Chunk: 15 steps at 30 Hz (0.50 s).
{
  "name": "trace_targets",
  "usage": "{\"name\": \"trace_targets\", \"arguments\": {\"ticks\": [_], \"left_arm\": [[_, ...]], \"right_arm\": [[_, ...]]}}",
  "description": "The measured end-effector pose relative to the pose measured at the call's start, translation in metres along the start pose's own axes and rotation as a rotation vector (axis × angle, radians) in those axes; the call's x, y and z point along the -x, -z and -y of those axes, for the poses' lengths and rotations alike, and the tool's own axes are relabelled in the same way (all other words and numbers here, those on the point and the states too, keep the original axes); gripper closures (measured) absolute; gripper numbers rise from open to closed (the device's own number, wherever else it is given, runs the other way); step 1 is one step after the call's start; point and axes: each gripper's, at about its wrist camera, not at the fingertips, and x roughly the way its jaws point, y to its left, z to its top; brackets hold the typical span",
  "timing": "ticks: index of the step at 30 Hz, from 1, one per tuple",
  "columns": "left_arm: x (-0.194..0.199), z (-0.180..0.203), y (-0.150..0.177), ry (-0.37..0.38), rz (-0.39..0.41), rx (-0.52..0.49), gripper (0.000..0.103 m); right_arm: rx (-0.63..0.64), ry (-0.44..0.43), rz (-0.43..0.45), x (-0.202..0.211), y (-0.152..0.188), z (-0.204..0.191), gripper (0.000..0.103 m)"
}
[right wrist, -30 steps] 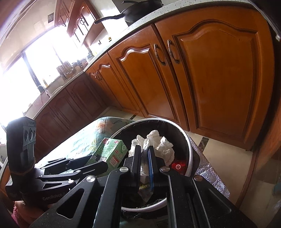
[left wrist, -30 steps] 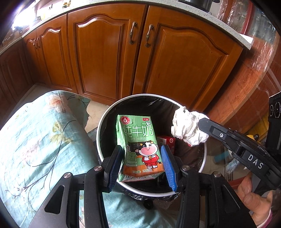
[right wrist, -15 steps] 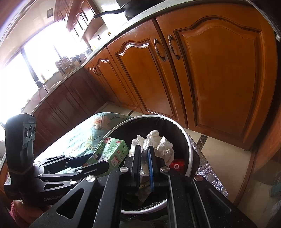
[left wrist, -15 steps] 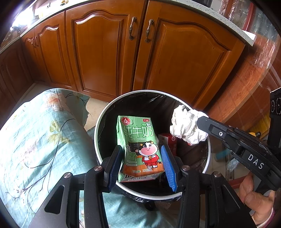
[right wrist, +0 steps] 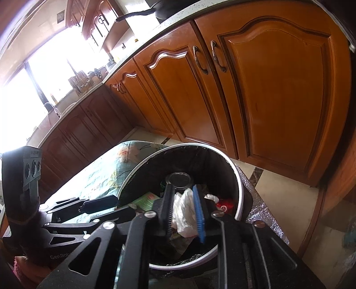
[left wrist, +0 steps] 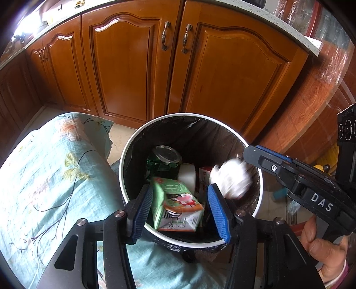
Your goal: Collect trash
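A white-rimmed bin [left wrist: 133, 151] with a black liner stands right under both grippers. My left gripper [left wrist: 181, 211] hangs over its near rim with its jaws opening. The green milk carton [left wrist: 175, 204] lies tilted and loose between the blue pads, dropping into the bin. My right gripper [right wrist: 183, 206] is opening too. The crumpled white paper [right wrist: 183, 211] sits loose between its pads and shows as a falling blur [left wrist: 231, 180] in the left wrist view. A green can [left wrist: 164, 157] and a red box [left wrist: 203, 177] lie inside the bin.
Wooden cabinet doors [left wrist: 200, 77] rise close behind the bin. A floral cloth-covered surface [left wrist: 55, 177] fills the left side, touching the bin. A person's hand [left wrist: 322, 244] holds the right gripper's handle. A pan [right wrist: 160, 9] sits on the counter above.
Both grippers' jaws have widened. The milk carton tipped over and sank lower between the left pads. The paper wad slipped down from the right gripper's tips, and the green can now shows.
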Motion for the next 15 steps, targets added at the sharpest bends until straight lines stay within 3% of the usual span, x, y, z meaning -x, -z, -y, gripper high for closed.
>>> {"name": "trace_targets", "arguments": {"ticks": [2,5,10,15], "left_arm": [[0.005,-0.001,0.002,-0.006,0.012,0.003,0.044],[0.014,-0.003,0.006,-0.004,0.025,0.02,0.043],[0.034,-0.011,0.02,0.008,0.052,0.061,0.031],[0.059,-0.024,0.048,0.031,0.081,0.101,0.029]], "right_arm": [[-0.004,-0.006,0.012,0.003,0.0,0.0,0.054],[-0.006,-0.013,0.025,0.009,0.0,-0.003,0.049],[-0.023,-0.041,0.051,0.02,0.003,-0.007,0.026],[-0.035,-0.079,0.068,0.03,0.014,-0.018,0.015]]}}
